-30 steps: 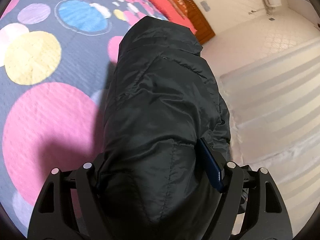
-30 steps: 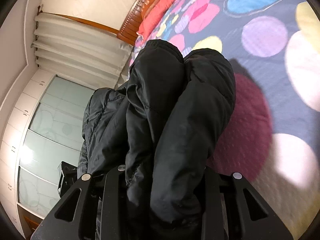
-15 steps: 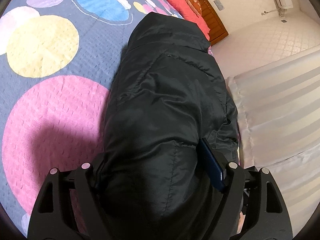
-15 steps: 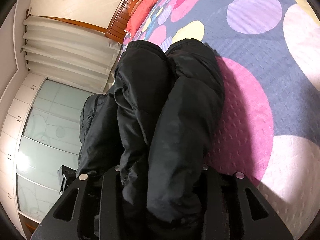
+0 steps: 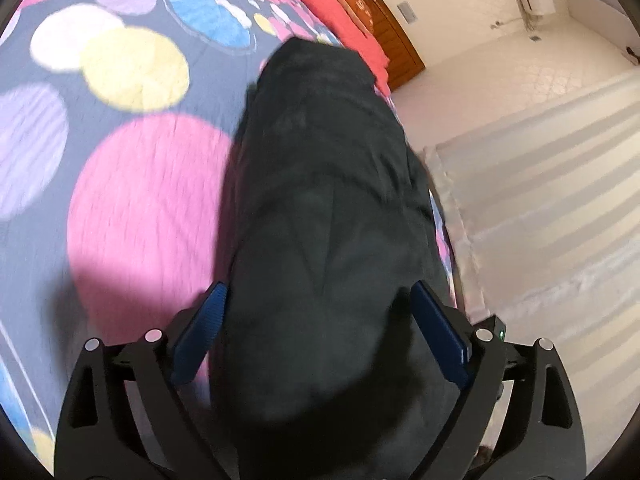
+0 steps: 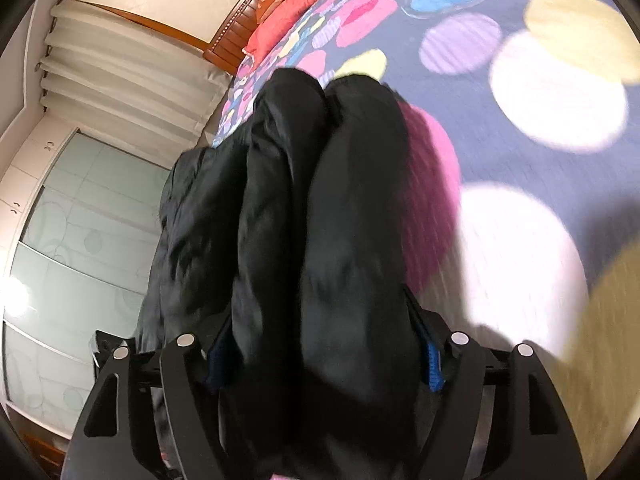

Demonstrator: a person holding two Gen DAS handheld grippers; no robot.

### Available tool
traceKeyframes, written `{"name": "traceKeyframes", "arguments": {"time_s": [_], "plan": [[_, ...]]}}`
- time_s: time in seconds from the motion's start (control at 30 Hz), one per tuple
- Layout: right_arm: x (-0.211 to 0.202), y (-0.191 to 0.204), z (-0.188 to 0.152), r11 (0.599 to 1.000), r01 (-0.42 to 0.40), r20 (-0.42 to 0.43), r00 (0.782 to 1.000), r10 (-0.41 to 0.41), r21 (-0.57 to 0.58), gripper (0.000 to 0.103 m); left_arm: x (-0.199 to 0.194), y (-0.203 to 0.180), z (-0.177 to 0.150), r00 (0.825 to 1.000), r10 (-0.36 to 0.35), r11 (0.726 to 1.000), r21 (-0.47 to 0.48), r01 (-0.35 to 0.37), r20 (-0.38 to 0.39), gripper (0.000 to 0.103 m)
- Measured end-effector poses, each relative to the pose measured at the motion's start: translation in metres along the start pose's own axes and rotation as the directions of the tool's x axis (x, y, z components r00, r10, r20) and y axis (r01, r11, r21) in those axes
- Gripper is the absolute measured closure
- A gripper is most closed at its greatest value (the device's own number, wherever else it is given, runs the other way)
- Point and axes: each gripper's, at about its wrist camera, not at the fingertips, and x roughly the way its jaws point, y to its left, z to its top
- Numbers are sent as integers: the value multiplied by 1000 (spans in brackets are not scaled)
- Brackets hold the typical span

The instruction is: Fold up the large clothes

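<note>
A black puffy jacket (image 5: 320,208) lies folded lengthwise on the bed and runs away from me. In the left wrist view my left gripper (image 5: 320,328) stands open, its blue pads (image 5: 200,332) spread on both sides of the jacket's near end. In the right wrist view the jacket (image 6: 320,220) shows as thick rolled folds with the sleeves on top. My right gripper (image 6: 324,352) straddles that end; its blue pads (image 6: 434,364) are mostly hidden by fabric and sit apart, pressed against the bulk.
The bedspread (image 5: 132,184) is grey-blue with big pink, yellow, blue and white circles. Red pillows (image 5: 340,12) and a wooden headboard (image 5: 384,28) are at the far end. Pale curtains (image 5: 540,200) and a glass wardrobe (image 6: 72,240) stand beside the bed.
My left gripper has opened; both blue pads now show beside the jacket. Both views are blurred by motion and have shifted over the bed. The right gripper's jaws look wider.
</note>
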Motion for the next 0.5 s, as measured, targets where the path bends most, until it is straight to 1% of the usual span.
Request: {"name": "traceKeyframes", "arguments": {"time_s": [0.1,0.17,0.2,0.27,0.3,0.33,0.37,0.43,0.5], "plan": [[-11,-7,-16,999,-38,-2,999,38,29,30,-3,2,-16,1000,-6,1000,17,6,-2,8],[-14,-9,-27,998,-51,-4,999,51,31,29,-2,3,-23,1000,-16,1000,2,16,-9,8],[-15,-10,-30,999,-48,-8,999,48,24,28,-1,6,-25,1000,-29,999,-22,29,-10,8],[-16,-8,-38,999,-34,-7,999,34,-1,28,3,7,-22,1000,-30,999,-39,30,3,9],[-16,-7,-39,1000,-23,-11,1000,23,-9,32,3,4,-23,1000,-16,999,-29,17,8,13],[-17,-6,-41,1000,-17,-14,1000,17,-11,44,1,2,-25,1000,-9,1000,-20,9,9,15],[-17,-5,-42,1000,-11,-16,1000,11,-10,49,-1,-2,-26,1000,-6,1000,-8,6,11,19],[-20,-2,-42,1000,-11,-14,1000,11,-9,63,-5,-7,-27,1000,-2,1000,16,2,12,23],[-25,0,-47,1000,-25,-10,1000,25,8,68,-9,-12,-29,1000,1,999,33,-2,10,28]]}}
